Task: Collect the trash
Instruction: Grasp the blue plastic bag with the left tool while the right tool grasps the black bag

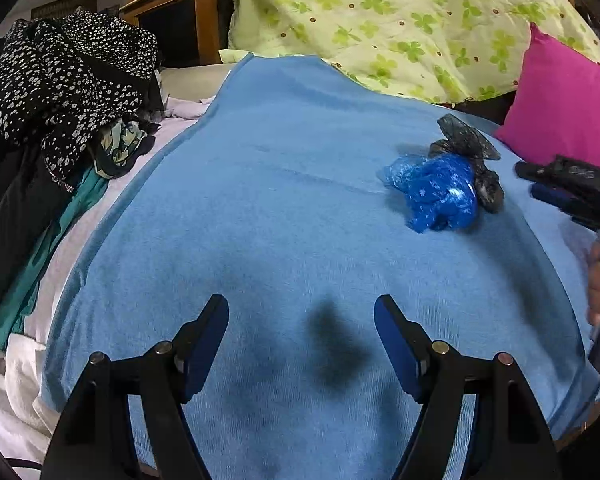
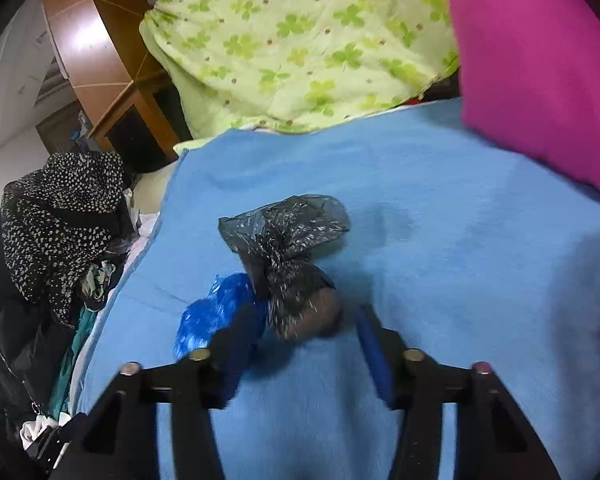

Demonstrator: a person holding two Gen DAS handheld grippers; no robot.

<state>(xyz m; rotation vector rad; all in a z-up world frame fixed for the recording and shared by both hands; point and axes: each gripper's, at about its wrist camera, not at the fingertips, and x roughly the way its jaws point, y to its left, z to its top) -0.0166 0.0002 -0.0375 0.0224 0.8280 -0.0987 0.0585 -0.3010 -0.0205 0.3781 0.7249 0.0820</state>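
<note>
A crumpled black plastic bag (image 2: 288, 256) and a crumpled blue plastic bag (image 2: 216, 312) lie touching on a light blue blanket (image 2: 460, 260). My right gripper (image 2: 300, 320) is open, its jaws spread around the near end of the black bag, with the left finger over the blue bag. In the left wrist view both bags, blue (image 1: 436, 192) and black (image 1: 472, 148), lie at the right, and the right gripper (image 1: 540, 180) shows just right of them. My left gripper (image 1: 300, 332) is open and empty above bare blanket (image 1: 260, 200).
A green clover-print quilt (image 1: 400, 20) lies at the back. A magenta pillow (image 1: 560, 100) is at the right. A pile of dark spotted clothes (image 1: 68, 76) sits at the left edge of the bed. Wooden furniture (image 1: 180, 4) stands behind.
</note>
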